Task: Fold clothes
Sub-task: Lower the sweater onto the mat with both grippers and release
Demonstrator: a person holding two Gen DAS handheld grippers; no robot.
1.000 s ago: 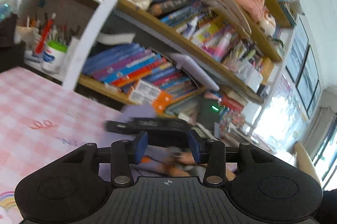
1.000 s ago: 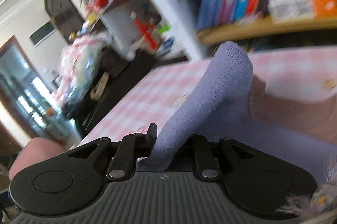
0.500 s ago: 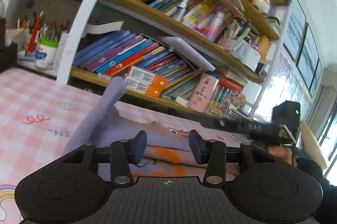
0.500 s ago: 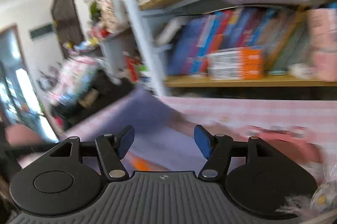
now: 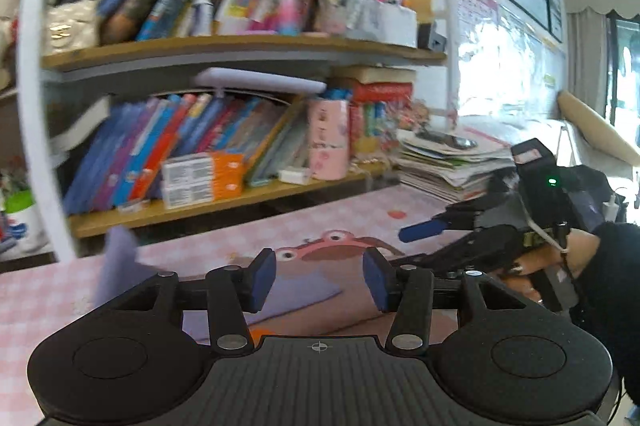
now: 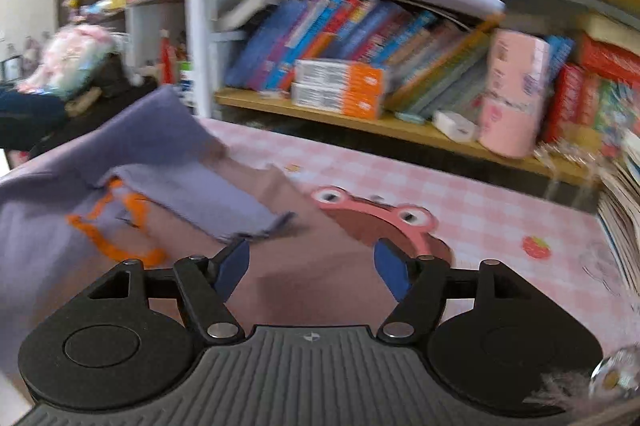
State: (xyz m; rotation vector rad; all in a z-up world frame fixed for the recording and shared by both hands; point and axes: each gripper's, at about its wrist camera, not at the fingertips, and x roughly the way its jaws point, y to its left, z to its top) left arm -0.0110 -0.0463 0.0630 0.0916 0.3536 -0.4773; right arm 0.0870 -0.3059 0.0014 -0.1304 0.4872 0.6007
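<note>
A lavender garment (image 6: 52, 222) with an orange print and a mauve panel lies on the pink checked tablecloth (image 6: 472, 202). One lavender sleeve (image 6: 208, 198) is folded across it. My right gripper (image 6: 314, 266) hovers just over the garment's right side, its jaws opening with nothing between the blue pads. In the left wrist view, my left gripper (image 5: 320, 280) is above the folded cloth (image 5: 296, 290), its jaws also opening and empty. A lavender corner (image 5: 116, 258) sticks up at the left. The right gripper (image 5: 420, 240), held by a hand in a black sleeve, is off to the right.
A bookshelf (image 5: 240, 46) packed with books runs along the table's far edge, with a white upright post (image 5: 36, 106). A pink container (image 6: 512, 98) and orange boxes (image 6: 340, 90) stand on the low shelf. A stack of papers (image 5: 448, 162) sits at the table's right end.
The right gripper has let go of the lavender sleeve and drawn back to the right; the sleeve now lies folded over the garment. The left gripper has swung right and rolled level.
</note>
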